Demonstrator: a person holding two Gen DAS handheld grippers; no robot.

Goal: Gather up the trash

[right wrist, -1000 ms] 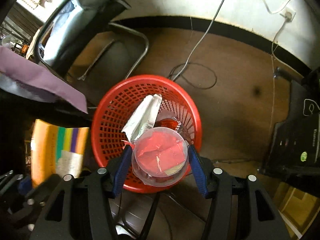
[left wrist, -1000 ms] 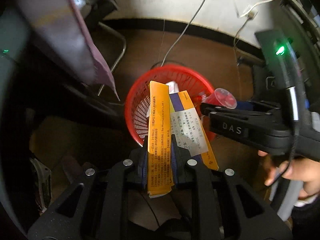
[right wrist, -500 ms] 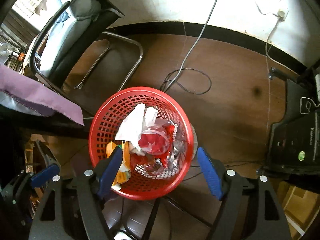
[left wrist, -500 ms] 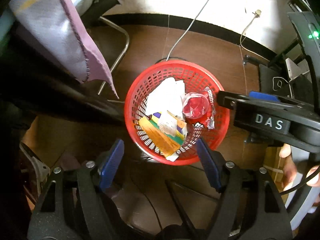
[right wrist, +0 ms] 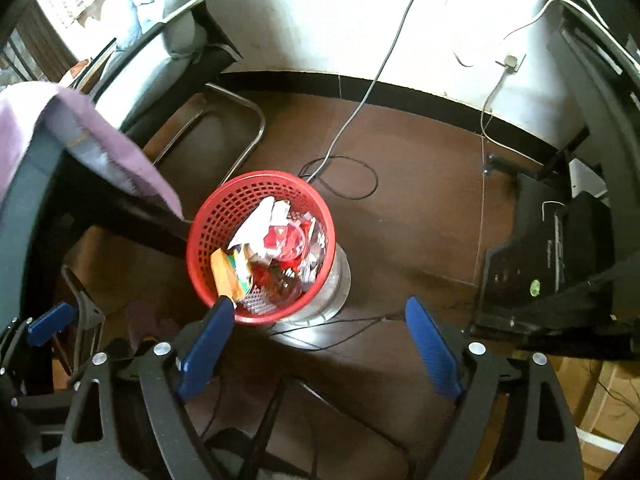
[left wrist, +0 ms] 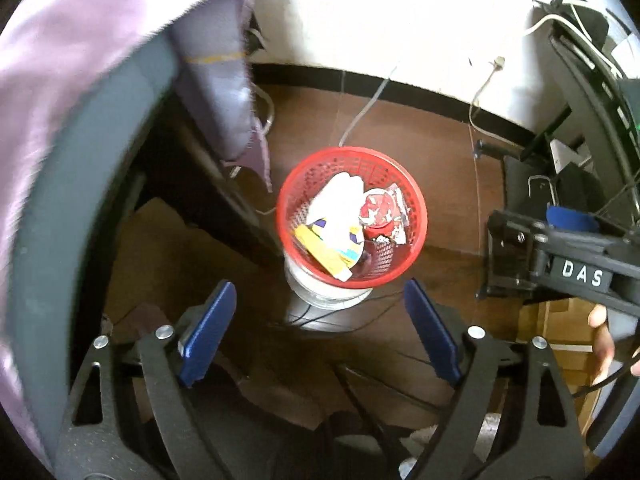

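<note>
A red mesh waste basket stands on the brown floor below both grippers. Inside lie a yellow box, crumpled white paper and a clear cup with red contents. My left gripper hangs well above the basket, its jaws opening wide with nothing between them. My right gripper is likewise high over the basket, jaws opening, empty. The right gripper's body shows at the right of the left wrist view.
A purple cloth drapes over a dark table edge at left. A chair with a metal frame stands behind the basket. Cables trail on the floor. Black equipment sits at right by the white wall.
The left gripper let go of the yellow box and the right of the red cup; both now lie in the basket. Both grippers opened wide and rose away from the basket.
</note>
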